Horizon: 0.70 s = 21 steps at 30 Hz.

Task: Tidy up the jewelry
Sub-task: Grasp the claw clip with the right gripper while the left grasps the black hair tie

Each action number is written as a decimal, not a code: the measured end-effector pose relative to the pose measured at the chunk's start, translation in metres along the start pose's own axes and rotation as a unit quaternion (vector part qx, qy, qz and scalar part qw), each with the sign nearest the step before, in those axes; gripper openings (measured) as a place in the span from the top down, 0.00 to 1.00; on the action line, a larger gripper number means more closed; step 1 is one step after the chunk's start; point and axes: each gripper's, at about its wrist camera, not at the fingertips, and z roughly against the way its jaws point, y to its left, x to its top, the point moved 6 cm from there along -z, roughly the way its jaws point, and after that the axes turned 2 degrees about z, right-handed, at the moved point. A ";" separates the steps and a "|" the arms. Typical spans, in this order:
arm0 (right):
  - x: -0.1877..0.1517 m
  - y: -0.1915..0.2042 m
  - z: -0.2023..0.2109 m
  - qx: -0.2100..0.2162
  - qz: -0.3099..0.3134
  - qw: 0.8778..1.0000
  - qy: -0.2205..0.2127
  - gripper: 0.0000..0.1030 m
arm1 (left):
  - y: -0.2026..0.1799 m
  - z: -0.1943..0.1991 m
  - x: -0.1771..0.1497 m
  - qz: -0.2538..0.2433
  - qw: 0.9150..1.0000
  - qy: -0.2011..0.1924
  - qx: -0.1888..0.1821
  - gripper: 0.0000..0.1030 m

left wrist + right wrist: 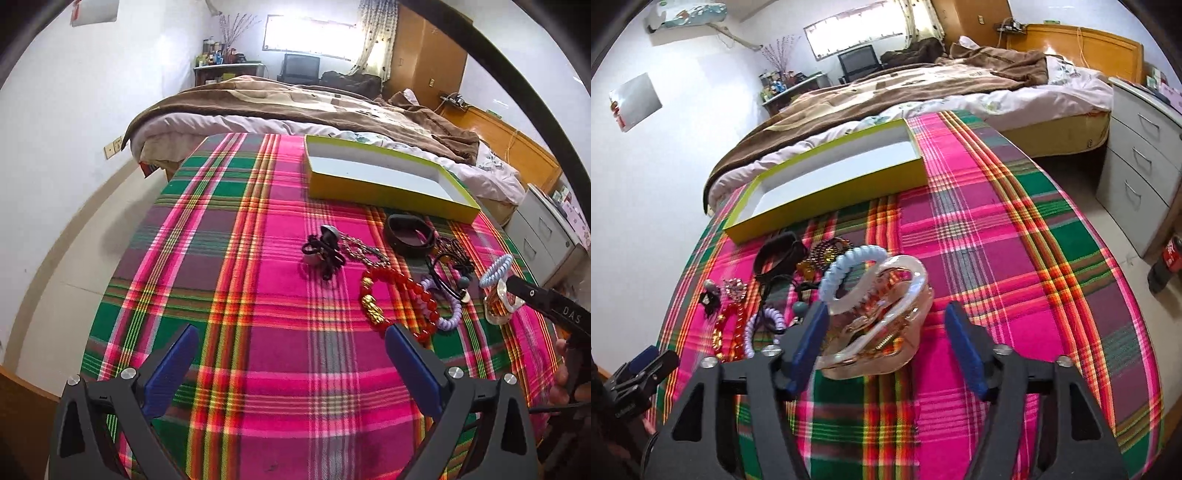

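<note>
The letters "DAS" are legible in white on the black arm of the right gripper point(517, 286) as it enters the left wrist view; a dark bottle with a red label point(1167, 264) stands on the floor at the right, its lettering too blurred for us to read.

We count one yellow-green tray point(388, 184) with a pale, bare floor, two grippers, and a cluster of jewelry on the plaid cloth point(258, 295): one red bead bracelet with gold charms point(395, 301), one lavender spiral tie point(448, 314), one light blue spiral tie point(849, 269), one black strap band point(408, 236), one clear amber-tinted hair claw point(882, 321), and a black and silver tangle point(325, 251) whose pieces we cannot count.

The left gripper point(291, 350) hangs with its blue pads wide apart above bare cloth, holding nothing. The right gripper's fingers are spread wide around the hair claw, the left pad point(809, 347) against it, the right pad apart.

The tray lies near the far edge, beside the bed point(295, 107). The jewelry sits between tray and grippers; open cloth extends left of the cluster in the left wrist view.
</note>
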 end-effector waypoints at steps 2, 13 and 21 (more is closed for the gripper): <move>-0.001 -0.001 -0.001 0.009 -0.005 1.000 0.002 0.49 | 0.003 -0.002 0.002 0.007 1.000 0.003 -0.003 0.01; 0.004 -0.011 0.016 -0.010 0.014 1.000 -0.016 0.90 | -0.001 -0.014 0.005 0.002 1.000 0.018 -0.015 0.01; 0.008 -0.022 0.031 -0.035 0.028 0.998 -0.038 0.92 | 0.000 -0.025 0.018 0.006 0.999 0.027 -0.018 0.02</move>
